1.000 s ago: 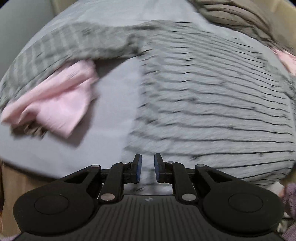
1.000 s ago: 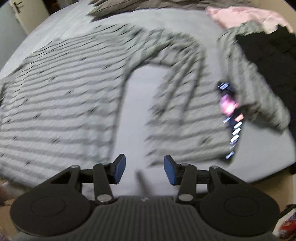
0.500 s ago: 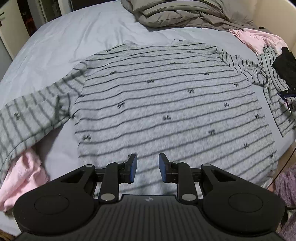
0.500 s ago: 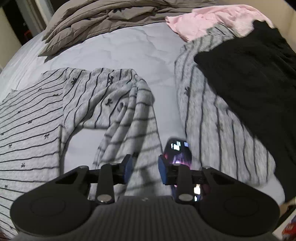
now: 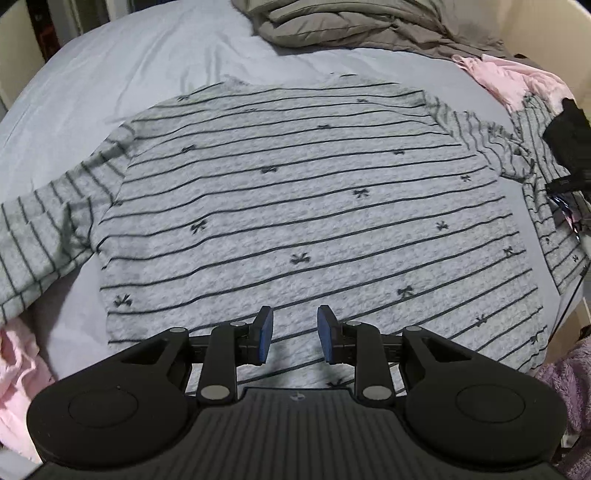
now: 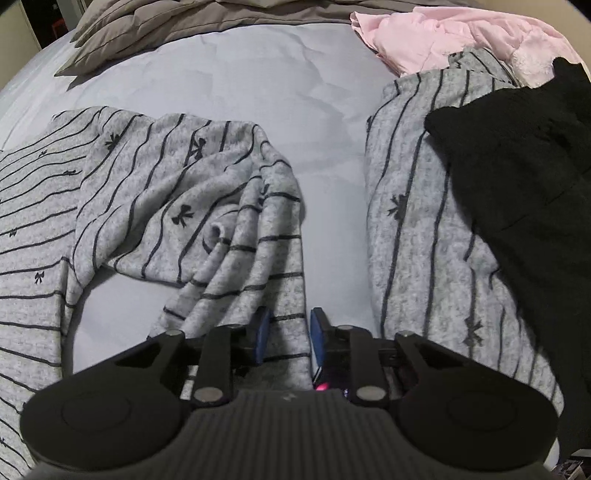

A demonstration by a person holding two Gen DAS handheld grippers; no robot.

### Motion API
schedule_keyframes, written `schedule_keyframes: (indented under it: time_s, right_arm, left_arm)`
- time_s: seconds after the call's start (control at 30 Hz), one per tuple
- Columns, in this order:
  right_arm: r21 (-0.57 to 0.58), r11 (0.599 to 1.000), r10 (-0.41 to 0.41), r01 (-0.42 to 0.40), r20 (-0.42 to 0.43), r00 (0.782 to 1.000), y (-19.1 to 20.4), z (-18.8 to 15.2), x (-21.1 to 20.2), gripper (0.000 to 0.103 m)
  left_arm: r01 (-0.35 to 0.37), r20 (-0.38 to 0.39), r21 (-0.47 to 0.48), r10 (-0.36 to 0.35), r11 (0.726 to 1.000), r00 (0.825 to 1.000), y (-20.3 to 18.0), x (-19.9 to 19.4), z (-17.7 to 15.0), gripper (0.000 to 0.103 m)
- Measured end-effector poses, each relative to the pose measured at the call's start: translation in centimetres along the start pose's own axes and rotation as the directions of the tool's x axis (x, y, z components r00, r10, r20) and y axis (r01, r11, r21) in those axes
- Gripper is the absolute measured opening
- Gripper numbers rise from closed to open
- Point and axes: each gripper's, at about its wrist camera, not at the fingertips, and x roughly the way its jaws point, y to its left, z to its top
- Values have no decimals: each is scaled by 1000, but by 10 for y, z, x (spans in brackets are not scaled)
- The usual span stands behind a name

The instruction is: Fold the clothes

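Note:
A grey long-sleeved shirt with dark stripes and small bows [image 5: 303,221] lies spread flat on a pale bed sheet [image 5: 122,62]. My left gripper [image 5: 293,334] is open and empty, low over the shirt's near hem. The shirt's right sleeve [image 6: 221,236] lies bunched and folded over itself. My right gripper [image 6: 286,338] is partly open with its jaws on either side of the sleeve's near end; the cloth runs between them, not pinched.
A second grey striped garment [image 6: 424,229] lies to the right under a black garment [image 6: 524,206]. Pink clothing [image 6: 461,37] and a grey-brown duvet [image 5: 362,26] lie at the back. More pink cloth [image 5: 14,373] sits at the left. A lit phone [image 6: 328,384] lies beneath my right gripper.
Both grippers swung and settled. The left now faces the flat shirt body and has opened a little wider. The right moved down over the sleeve end, its jaws narrower than a second ago.

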Motion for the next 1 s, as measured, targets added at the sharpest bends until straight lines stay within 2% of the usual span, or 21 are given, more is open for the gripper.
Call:
schedule_keyframes:
  time_s: [0.1,0.3,0.5,0.67,0.8,0.9,1.0]
  right_arm:
    - [10,1000,-3,3,-1,1000,3,1,-4,6]
    - [78,997,16,-19,37,999,3,6,-31,5]
    - [101,985,125,-136,114,986,25,9,-68,5]
    - [13,974,222,-226,129,966,75,4,-92,5]
    - [-86,950,310,-301,118,943,124,-7,-107,5]
    - [-176,914,382,-366,68,922,166,-19,-111,4]
    - [-270,856,456,-442,-11,890,208,-38,-113,4]
  left_arm:
    - [5,12,24,-5,1000,1000,-9,-2,1,38]
    - [15,43,29,-16,999,999,-16,-10,1,39]
    - [31,46,2,-31,1000,998,-14,-13,-4,39]
    - [47,53,-19,-46,999,998,-12,-18,-7,39]
    - [51,58,-17,-50,999,997,-13,-20,-9,39]
    - [50,55,-15,-49,999,997,-15,-19,-10,39]
    - [46,52,-17,-45,999,998,-14,-18,-11,39]
